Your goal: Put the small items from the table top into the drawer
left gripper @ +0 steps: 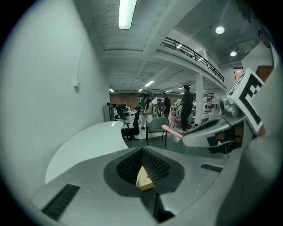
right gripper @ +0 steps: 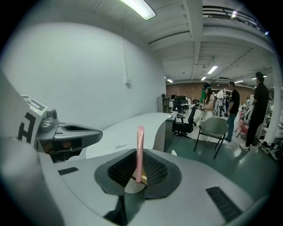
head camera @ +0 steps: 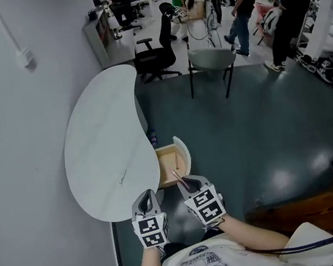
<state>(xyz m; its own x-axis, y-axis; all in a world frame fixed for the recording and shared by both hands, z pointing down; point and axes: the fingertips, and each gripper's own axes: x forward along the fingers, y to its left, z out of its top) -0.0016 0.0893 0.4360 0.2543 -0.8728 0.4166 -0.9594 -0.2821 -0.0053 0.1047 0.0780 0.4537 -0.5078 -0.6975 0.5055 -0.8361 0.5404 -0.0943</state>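
Observation:
A white curved table [head camera: 104, 151] stands against the wall. Its wooden drawer [head camera: 170, 163] is pulled out on the right side. My right gripper [head camera: 185, 184] hovers just in front of the drawer, shut on a thin pink stick [head camera: 178, 178]. In the right gripper view the pink stick [right gripper: 139, 152] stands up between the pads of the right gripper [right gripper: 138, 155]. My left gripper [head camera: 145, 197] is beside it over the table's near edge, jaws shut with nothing in them. The left gripper [left gripper: 142, 152] shows no gap. A thin small item [head camera: 122, 179] lies on the table top.
A light wall [head camera: 20, 151] runs along the table's left. Beyond the table stand a black office chair [head camera: 156, 53] and a grey chair [head camera: 210, 61] on the dark floor. Several people [head camera: 240, 6] stand far back. A wooden piece [head camera: 302, 211] lies at the lower right.

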